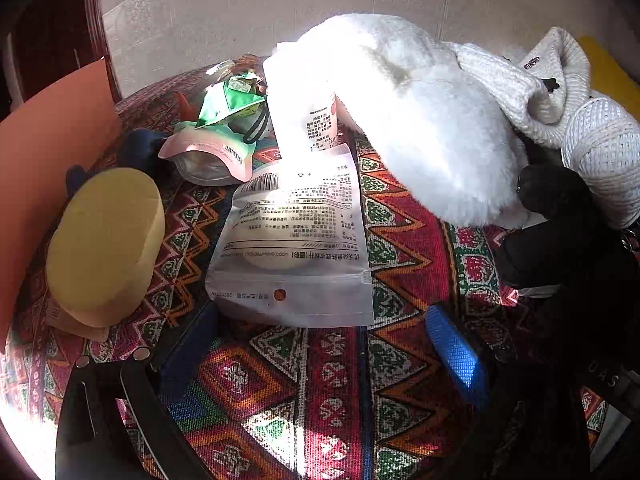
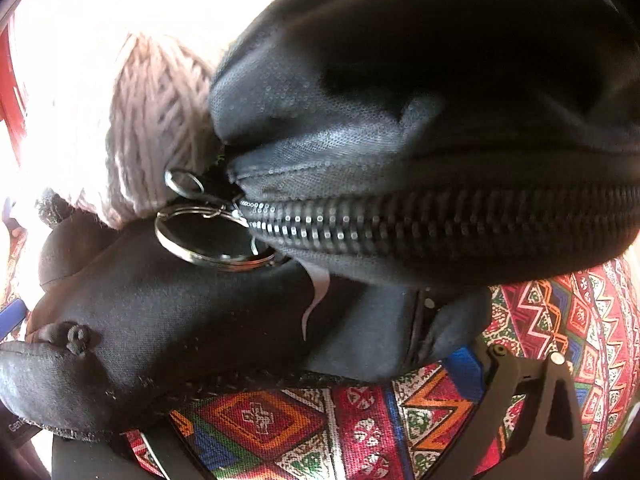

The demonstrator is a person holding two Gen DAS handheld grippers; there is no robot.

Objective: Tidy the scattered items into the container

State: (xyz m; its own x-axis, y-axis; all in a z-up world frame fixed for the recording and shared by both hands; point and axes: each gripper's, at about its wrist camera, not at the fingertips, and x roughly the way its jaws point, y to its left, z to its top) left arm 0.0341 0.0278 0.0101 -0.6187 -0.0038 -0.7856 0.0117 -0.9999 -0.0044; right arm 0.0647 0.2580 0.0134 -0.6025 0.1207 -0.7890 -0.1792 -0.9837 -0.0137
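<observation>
In the left wrist view my left gripper (image 1: 320,344) is open and empty, its blue-padded fingers (image 1: 456,356) just short of a flat white pouch (image 1: 296,240) with printed text. A yellow oval box (image 1: 106,244), a pink pouch (image 1: 208,156) and a green packet (image 1: 232,104) lie further left and back. In the right wrist view my right gripper (image 2: 312,380) is pressed against a black fabric bag (image 2: 400,120) with a zipper (image 2: 400,216) and key ring (image 2: 208,236). A flap of black fabric (image 2: 160,320) lies between the fingers; grip unclear.
A white furry hat (image 1: 420,120) and white knitted items (image 1: 560,80) lie at the right on the patterned cloth (image 1: 320,400). An orange board (image 1: 52,152) stands at the left. A beige knitted piece (image 2: 156,120) sits behind the black bag.
</observation>
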